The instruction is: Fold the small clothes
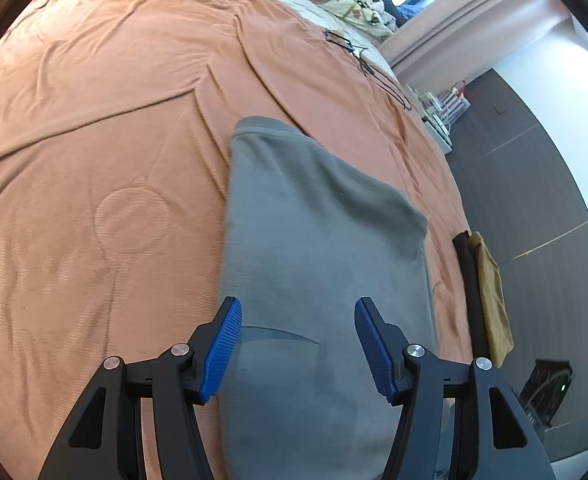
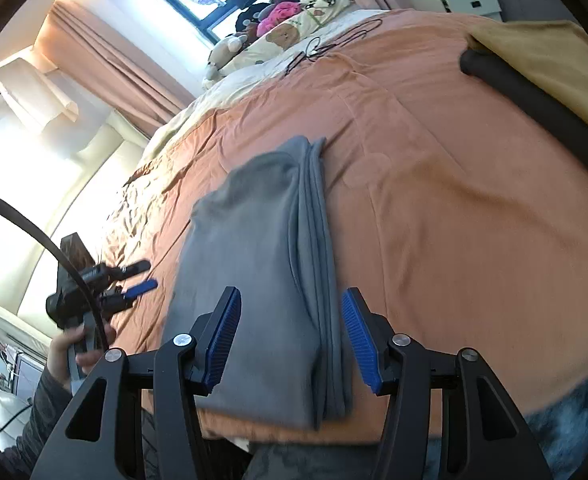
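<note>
Both claws gape above folded garment (image 1: pixel 318 240).

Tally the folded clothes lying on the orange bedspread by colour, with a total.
Grey folded garment: 1
Black folded garment: 1
Mustard-yellow folded garment: 1
Total: 3

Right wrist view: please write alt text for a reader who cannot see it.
A folded grey garment lies on an orange bedspread, with the open right tool above its near end. At left, a hand holds the left tool.
</note>
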{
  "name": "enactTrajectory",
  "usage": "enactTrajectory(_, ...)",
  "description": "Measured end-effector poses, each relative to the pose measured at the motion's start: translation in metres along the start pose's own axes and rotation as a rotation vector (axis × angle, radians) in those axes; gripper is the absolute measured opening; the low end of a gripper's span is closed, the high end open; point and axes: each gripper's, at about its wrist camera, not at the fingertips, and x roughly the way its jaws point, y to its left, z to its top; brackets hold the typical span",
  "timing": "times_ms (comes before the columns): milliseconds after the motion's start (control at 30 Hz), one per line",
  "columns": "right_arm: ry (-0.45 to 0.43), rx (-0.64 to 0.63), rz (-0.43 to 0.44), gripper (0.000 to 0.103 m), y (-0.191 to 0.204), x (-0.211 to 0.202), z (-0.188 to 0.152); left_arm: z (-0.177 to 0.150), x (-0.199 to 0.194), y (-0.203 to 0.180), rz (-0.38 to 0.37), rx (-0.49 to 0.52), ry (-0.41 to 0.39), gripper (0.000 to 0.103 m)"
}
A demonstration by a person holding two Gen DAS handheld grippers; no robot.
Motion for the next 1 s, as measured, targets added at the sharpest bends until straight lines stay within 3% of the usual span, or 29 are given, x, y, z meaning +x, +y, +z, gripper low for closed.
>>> enactTrajectory(300,0.035,-0.023,0.033,0.051,0.007,0.055,0.059,0.007,-0.005,0.022,0.005,-0.044,-0.027,0.061)
enactTrajectory(633,0.099,0.034,0.062,0.049,0.000,0.131,0.108,0.014,0.002,0.036,-0.017,-0.084,-0.026,0.060)
enactTrajectory(1000,0.139,0.072,0.055,0.044,-0.008,0.193,0.132,0.019,0.015,0.041,-0.034,-0.098,-0.011,0.060)
